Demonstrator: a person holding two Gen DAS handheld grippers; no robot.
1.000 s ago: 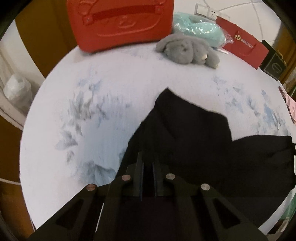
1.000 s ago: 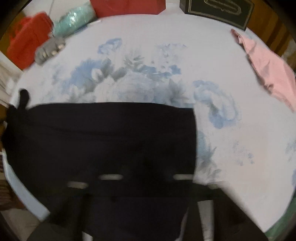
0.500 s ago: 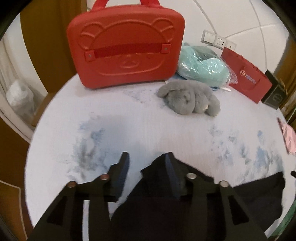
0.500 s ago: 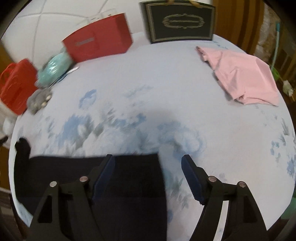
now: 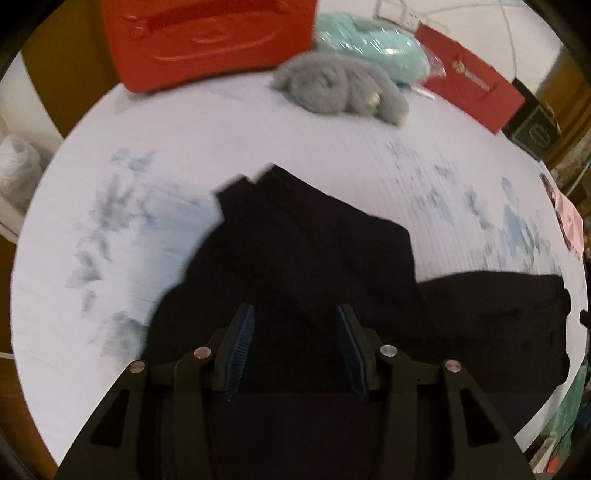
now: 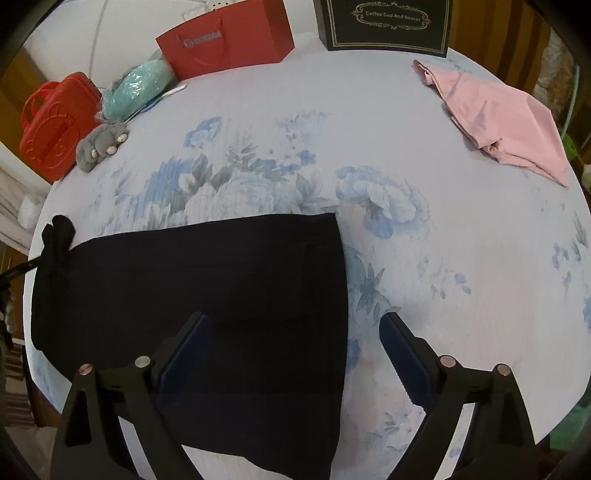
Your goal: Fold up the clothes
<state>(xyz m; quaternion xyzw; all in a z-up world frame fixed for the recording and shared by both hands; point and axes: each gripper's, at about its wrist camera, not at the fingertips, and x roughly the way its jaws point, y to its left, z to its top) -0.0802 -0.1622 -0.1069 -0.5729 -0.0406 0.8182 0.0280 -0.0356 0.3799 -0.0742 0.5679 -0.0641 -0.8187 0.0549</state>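
Between the spread blue-padded fingers of the left gripper (image 5: 294, 321) lies nothing but the dark navy folded garment (image 5: 314, 266) beneath them; the jaws stand apart and grip no cloth. Ahead of this gripper the garment narrows to a stepped corner, and to its right a lower layer of the same cloth runs out toward the edge of the round table with a white cloth printed in blue flowers (image 5: 184, 147). Farther ahead sit a grey plush rabbit (image 5: 340, 88), a red bear-faced plastic case (image 5: 207, 37) to the left of it, a mint-green bundle in clear wrap (image 5: 369, 48) behind it, and a red paper bag (image 5: 469, 85) to the right; this view is blurred. Over the right side of the garment (image 6: 192, 288) the right gripper (image 6: 294, 332) also hangs wide open, its left finger above the cloth and its right finger above bare tablecloth (image 6: 443, 258), with the garment's straight right edge running between them. Far ahead and to the right lies a crumpled pink garment (image 6: 498, 125), and straight ahead at the table's far rim stands a black box with gold lettering (image 6: 388, 22).
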